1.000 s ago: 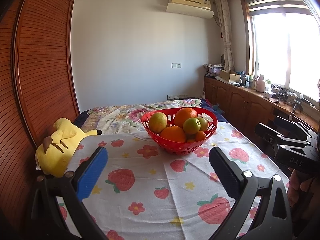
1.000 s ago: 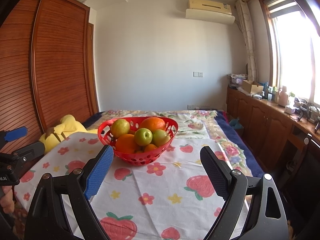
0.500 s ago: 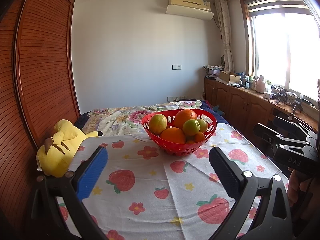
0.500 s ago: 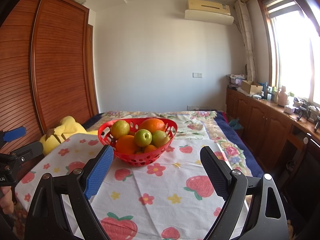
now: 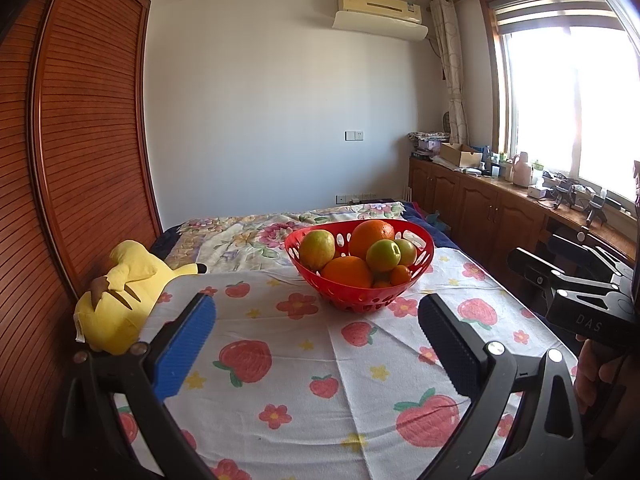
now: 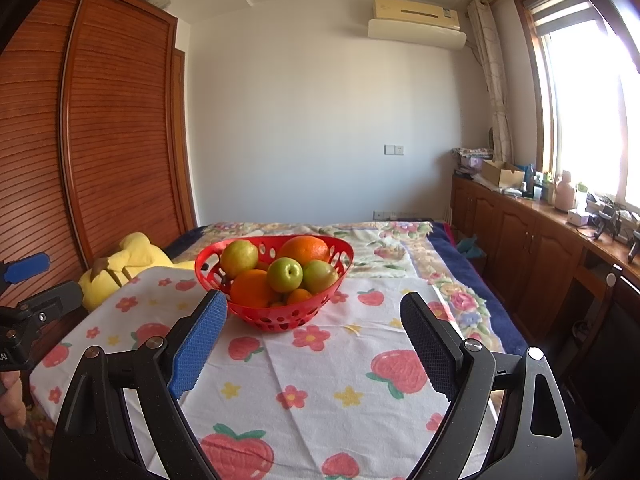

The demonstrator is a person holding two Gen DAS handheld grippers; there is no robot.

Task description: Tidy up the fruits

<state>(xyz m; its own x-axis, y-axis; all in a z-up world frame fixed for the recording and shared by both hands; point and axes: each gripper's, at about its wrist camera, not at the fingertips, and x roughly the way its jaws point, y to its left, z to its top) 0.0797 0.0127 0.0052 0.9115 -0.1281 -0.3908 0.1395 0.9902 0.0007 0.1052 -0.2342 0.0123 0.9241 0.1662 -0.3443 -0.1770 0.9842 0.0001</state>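
One red perforated plastic basket (image 5: 362, 300) held two large oranges (image 5: 373, 237), three green apples (image 5: 383, 255) and two small tangerines (image 5: 400, 275); one yellow plush toy (image 5: 116, 300) lay left.

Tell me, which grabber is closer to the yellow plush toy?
The left gripper. The plush toy lies just beside its blue finger. The right gripper is farther over, with the red basket ahead of it and the toy well off to its left.

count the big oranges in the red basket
2. One orange sits high at the back of the red basket; the other orange lies low at the front left. Smaller orange fruits sit below, and more may be hidden.
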